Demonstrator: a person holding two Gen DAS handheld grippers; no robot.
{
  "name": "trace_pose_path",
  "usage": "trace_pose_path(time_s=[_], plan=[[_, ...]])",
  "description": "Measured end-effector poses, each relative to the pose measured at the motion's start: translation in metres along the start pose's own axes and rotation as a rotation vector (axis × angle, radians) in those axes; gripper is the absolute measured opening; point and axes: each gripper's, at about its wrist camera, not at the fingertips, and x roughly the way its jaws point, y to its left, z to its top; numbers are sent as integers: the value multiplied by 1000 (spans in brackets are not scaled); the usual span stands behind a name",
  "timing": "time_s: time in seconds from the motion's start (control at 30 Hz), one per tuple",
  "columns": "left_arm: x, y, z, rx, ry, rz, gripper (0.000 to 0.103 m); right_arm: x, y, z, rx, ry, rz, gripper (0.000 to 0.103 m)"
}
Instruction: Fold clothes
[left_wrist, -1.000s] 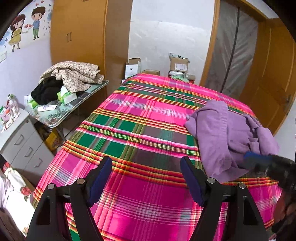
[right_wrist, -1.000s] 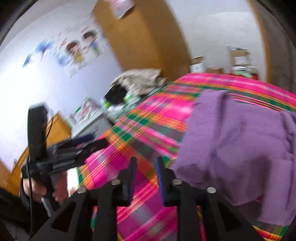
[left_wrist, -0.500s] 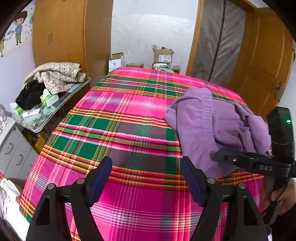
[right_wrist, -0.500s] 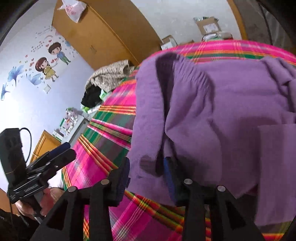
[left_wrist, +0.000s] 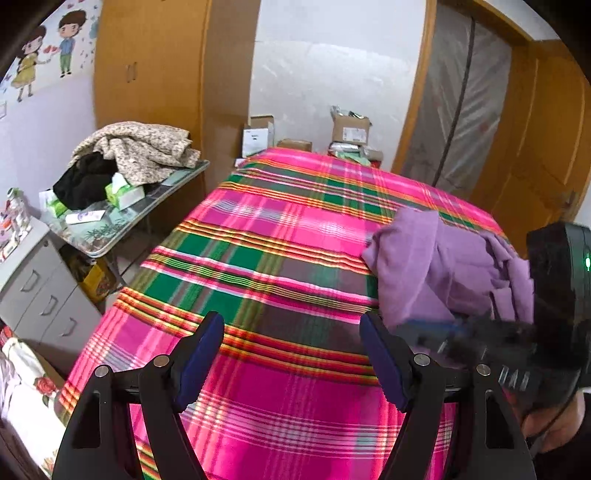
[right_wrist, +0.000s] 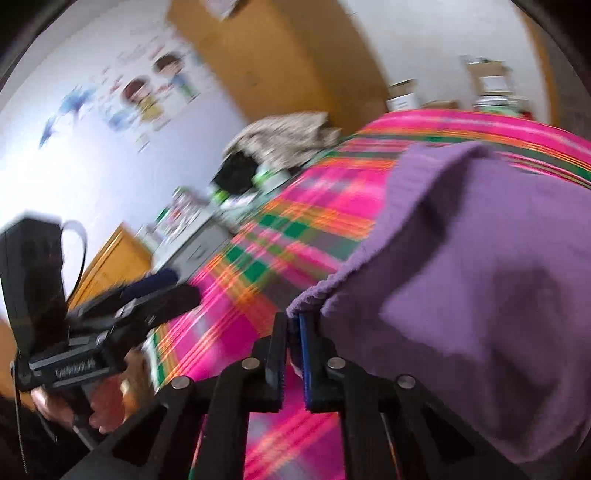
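A purple sweater (left_wrist: 439, 269) lies crumpled on a pink plaid bedspread (left_wrist: 280, 258), at three o'clock. The right gripper (right_wrist: 293, 332) is closing, jaws narrow, pinching the sweater's edge. The left gripper (left_wrist: 291, 354) hangs wide open over bare bedspread, holding nothing.

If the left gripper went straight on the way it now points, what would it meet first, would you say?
Most likely the bare plaid bedspread: the left gripper is open, empty and angled down at it. The purple garment lies off to the right of that line, though depth is hard to judge.
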Motion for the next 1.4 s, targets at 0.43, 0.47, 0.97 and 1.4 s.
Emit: trace_pose_path(time_s=[0.43,0.47,0.97,1.4], plan=[[29,-21,-14,46,74,-98,78,-91,-57,-5,125,-216,-292,48],[33,-25,-15,51,83,-109,78,-92,-63,-5,134,-214,-304,48],[80,-46,-27,89,159,-100,46,-51,-126,3,206,-70,-173,50],[79,-45,-24,96,141,-143,10,-61,-108,18,147,-91,-223,11]])
